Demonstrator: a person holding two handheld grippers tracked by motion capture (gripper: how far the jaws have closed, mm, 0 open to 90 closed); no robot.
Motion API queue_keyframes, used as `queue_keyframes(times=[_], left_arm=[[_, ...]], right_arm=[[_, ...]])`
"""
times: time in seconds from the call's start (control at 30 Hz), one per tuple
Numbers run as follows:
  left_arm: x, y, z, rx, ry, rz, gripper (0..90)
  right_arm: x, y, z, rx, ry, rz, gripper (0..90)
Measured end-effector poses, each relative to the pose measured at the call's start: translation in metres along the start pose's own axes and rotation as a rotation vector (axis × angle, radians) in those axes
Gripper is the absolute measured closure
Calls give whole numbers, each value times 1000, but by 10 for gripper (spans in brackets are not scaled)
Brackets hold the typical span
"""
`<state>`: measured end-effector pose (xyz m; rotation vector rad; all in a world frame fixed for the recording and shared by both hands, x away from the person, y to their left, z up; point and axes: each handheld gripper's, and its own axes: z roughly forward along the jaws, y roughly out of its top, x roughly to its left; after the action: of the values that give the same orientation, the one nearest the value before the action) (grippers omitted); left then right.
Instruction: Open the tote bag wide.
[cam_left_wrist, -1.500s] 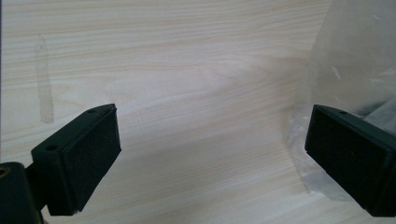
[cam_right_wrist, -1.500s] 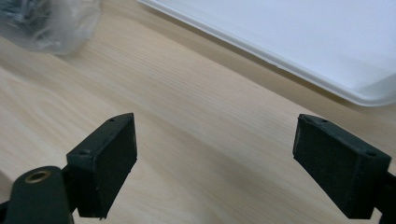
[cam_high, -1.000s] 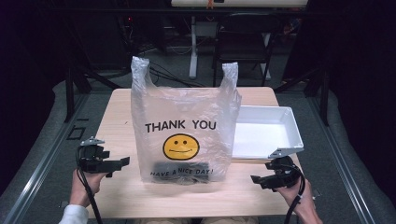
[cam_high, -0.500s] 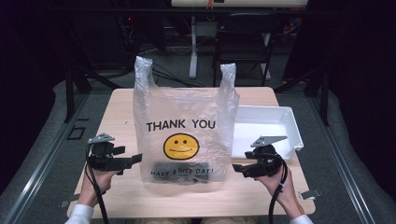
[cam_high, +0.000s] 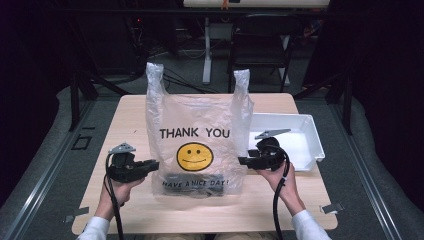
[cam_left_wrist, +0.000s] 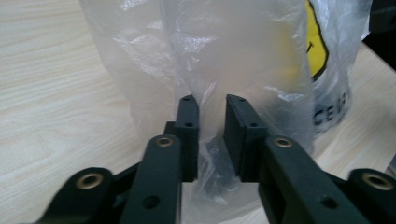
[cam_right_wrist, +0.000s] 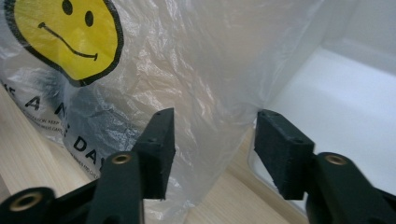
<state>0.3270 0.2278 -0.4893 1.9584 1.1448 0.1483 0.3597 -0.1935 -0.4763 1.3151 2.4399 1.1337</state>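
A translucent plastic bag (cam_high: 197, 135) printed with "THANK YOU" and a yellow smiley stands upright mid-table, with something dark (cam_high: 195, 179) lying in its bottom. My left gripper (cam_high: 152, 165) is at the bag's lower left side. Its jaws have just been closing, and in the left gripper view (cam_left_wrist: 212, 100) they pinch a fold of the bag's film (cam_left_wrist: 233, 56). My right gripper (cam_high: 243, 161) is at the bag's lower right side. Its jaws (cam_right_wrist: 215, 116) have been closing too, but stand apart around the bag's bulging side (cam_right_wrist: 196, 60) without pressing it.
A white tray (cam_high: 307, 131) sits on the wooden table (cam_high: 130, 110) just right of the bag, close behind my right gripper; its rim (cam_right_wrist: 327, 51) appears beside the right jaw. A chair and stands are beyond the far edge.
Both hands have moved inward from the table's sides to the bag's flanks. The left jaws have closed on the bag's side and the right jaws have narrowed.
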Motion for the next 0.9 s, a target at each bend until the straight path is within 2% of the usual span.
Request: queue_keyframes(times=[0.03, 0.07, 0.1, 0.13, 0.2, 0.27, 0.43, 0.5, 0.63, 0.67, 0.9], left_arm=[[0, 0, 0, 0, 0, 0, 847], [1, 0, 1, 7, -9, 3, 847], [1, -1, 0, 5, -7, 3, 871], [3, -2, -1, 2, -14, 1, 897], [3, -3, -1, -2, -13, 0, 900], [6, -5, -5, -8, -15, -9, 900], [8, -10, -8, 2, -18, -15, 900], [9, -15, -10, 14, -19, -14, 900], [10, -20, -13, 29, -19, -17, 900], [11, -22, -14, 40, -22, -30, 900], [8, -31, -13, 86, -20, -33, 900]], right_arm=[[1, 0, 2, -3, 6, 0, 626], [1, 0, 2, -3, 6, 0, 626], [2, 0, 3, -15, 5, -1, 675], [4, 0, 2, -17, 6, -15, 784], [6, -1, 2, -23, 3, -24, 860], [8, -2, 0, -32, 0, -33, 895], [10, -4, -2, -38, 16, -32, 900], [14, -6, -2, -26, 18, -52, 900], [18, -9, -3, -30, 24, -59, 900], [19, -11, -5, -22, 21, -65, 900], [19, -20, -10, -17, 35, -50, 900]])
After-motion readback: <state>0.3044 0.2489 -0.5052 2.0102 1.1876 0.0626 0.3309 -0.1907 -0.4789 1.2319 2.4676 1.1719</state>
